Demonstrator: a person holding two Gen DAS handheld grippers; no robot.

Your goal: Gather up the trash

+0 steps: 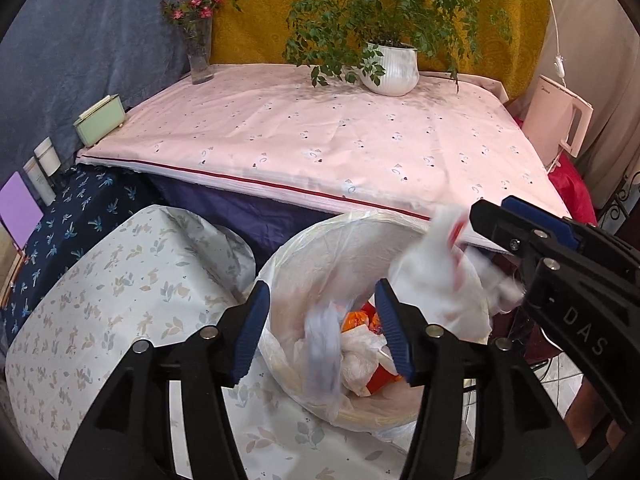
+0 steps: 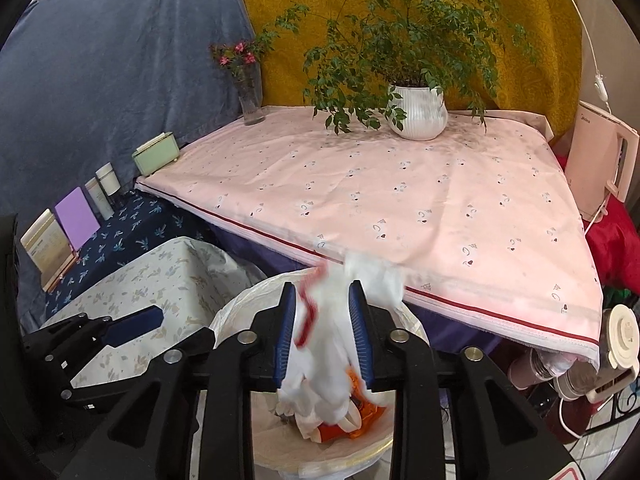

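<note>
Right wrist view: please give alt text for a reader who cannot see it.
The right gripper hangs over a plastic-lined trash bin with a blurred white and red crumpled wrapper between its open blue pads. Behind the bin a pink tablecloth carries a potted plant and a vase of flowers; the left gripper shows at lower left.

"DAS" — right tool (image 1: 486,216), "Midea" — kettle (image 2: 598,168)
</note>
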